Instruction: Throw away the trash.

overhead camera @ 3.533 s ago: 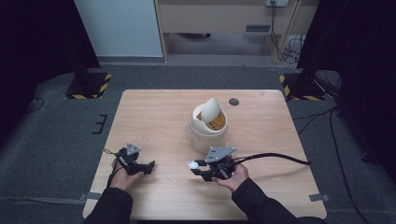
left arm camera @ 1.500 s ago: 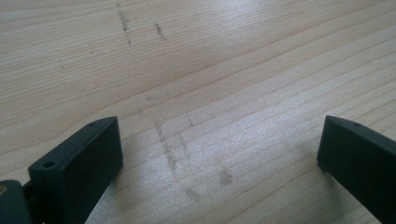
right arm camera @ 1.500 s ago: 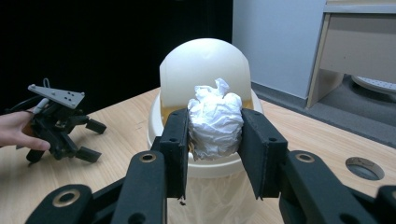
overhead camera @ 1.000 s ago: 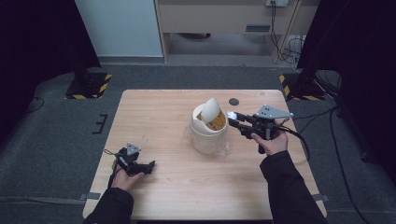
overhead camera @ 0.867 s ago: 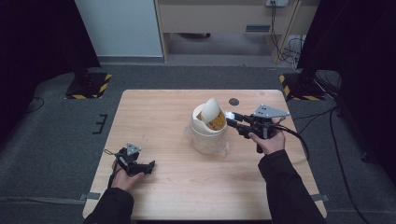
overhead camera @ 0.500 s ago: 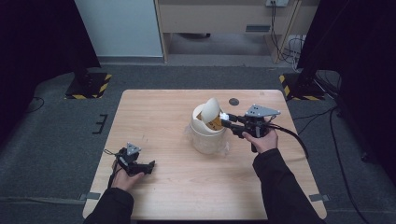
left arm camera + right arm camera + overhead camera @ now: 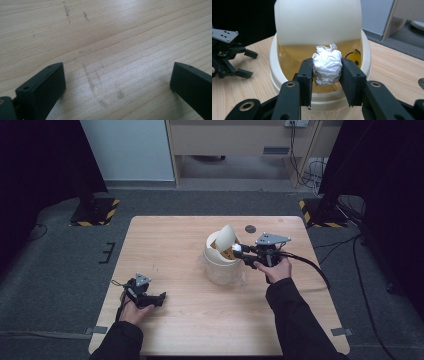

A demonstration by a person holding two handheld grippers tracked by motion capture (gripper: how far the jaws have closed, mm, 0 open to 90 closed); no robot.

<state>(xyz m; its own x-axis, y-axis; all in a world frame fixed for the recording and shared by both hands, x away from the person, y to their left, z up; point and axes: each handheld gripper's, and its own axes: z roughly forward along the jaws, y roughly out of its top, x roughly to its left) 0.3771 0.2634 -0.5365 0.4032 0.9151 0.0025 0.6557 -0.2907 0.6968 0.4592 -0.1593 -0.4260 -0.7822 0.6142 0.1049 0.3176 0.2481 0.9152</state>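
Note:
A cream bin (image 7: 220, 265) with a tilted swing lid (image 7: 225, 237) stands mid-table. My right gripper (image 7: 237, 251) reaches in from the bin's right, level with the rim, shut on a crumpled white paper ball (image 7: 233, 248). In the right gripper view the paper ball (image 7: 327, 65) sits squeezed between the pads of the right gripper (image 7: 327, 68), just before the bin's opening under the lid (image 7: 317, 22); the jaws have just eased slightly, the ball still gripped. My left gripper (image 7: 159, 299) rests open on the table at front left, jaws wide over bare wood (image 7: 117, 72).
A small dark disc (image 7: 250, 228) lies on the table behind the bin. Clear plastic (image 7: 241, 276) bunches at the bin's base. The right gripper's cable (image 7: 310, 265) trails off the right edge. The left gripper (image 7: 249, 63) appears beyond the bin rim (image 7: 274, 75).
My right gripper went from the front of the table to the bin's right side, then moved left and down to the opening with the paper ball. The left gripper stayed put.

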